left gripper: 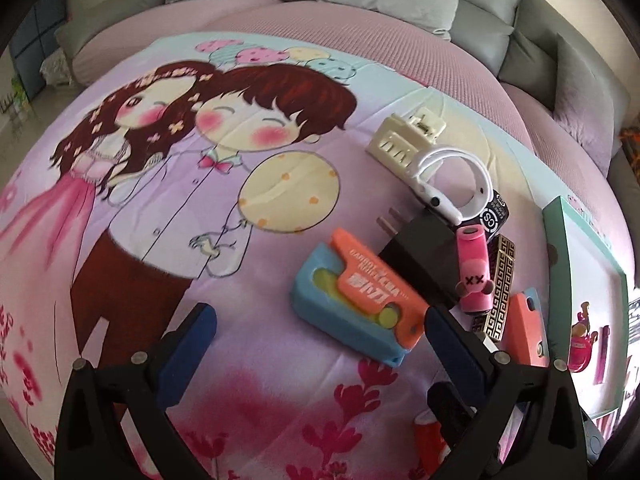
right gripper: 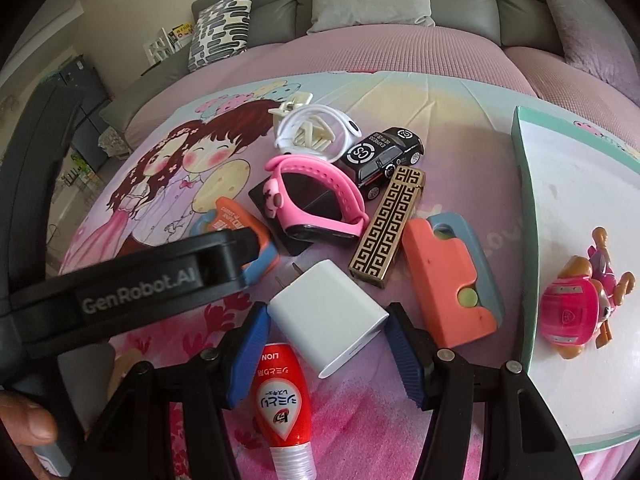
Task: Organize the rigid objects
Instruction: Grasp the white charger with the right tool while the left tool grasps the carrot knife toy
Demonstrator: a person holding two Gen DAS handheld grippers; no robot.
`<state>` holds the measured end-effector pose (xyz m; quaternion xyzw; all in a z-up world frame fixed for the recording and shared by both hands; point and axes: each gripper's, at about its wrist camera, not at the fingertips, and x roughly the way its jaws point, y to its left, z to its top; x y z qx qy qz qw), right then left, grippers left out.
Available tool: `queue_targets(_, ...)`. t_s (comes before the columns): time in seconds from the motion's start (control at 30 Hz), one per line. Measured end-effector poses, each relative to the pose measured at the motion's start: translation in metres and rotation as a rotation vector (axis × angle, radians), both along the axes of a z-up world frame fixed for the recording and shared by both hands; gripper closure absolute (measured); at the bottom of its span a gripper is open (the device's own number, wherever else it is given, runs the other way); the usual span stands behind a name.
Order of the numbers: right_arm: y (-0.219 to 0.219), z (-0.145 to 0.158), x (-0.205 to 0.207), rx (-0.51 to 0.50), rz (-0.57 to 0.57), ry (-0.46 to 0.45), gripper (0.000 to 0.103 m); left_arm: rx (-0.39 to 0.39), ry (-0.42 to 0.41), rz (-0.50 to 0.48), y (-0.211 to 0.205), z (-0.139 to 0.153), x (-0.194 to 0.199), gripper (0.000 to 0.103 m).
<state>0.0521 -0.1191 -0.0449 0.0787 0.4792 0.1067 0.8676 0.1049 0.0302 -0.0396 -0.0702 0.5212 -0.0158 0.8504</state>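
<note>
Right wrist view: my right gripper (right gripper: 327, 330) clamped the white charger (right gripper: 330, 316) by its flat sides
Charger: looked light, stiff, slick plastic
Left gripper (left gripper: 320, 320): gaped wide, empty

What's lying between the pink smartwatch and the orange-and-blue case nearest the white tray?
In the right wrist view, a gold-and-black patterned rectangular box lies between the pink smartwatch and that orange-and-blue case.

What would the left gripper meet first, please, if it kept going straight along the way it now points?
Probably the orange-and-blue toy cutter, lying just ahead between its open jaws; otherwise only the printed blanket, as depth is unclear.
</note>
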Motion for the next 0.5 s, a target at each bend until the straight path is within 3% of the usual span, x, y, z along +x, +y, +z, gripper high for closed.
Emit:
queue_targets(0.27,0.000,0.000,-0.001,-0.001,0.000,0.000,0.040,0.061,0.002,-0.066,-0.012,-0.006,0.004,0.000)
queue_targets(0.5,0.000,-0.001,-0.001,-0.002,0.002,0.002,0.040,0.065,-0.022,-0.006,0.001,-0.006,0.007,0.004)
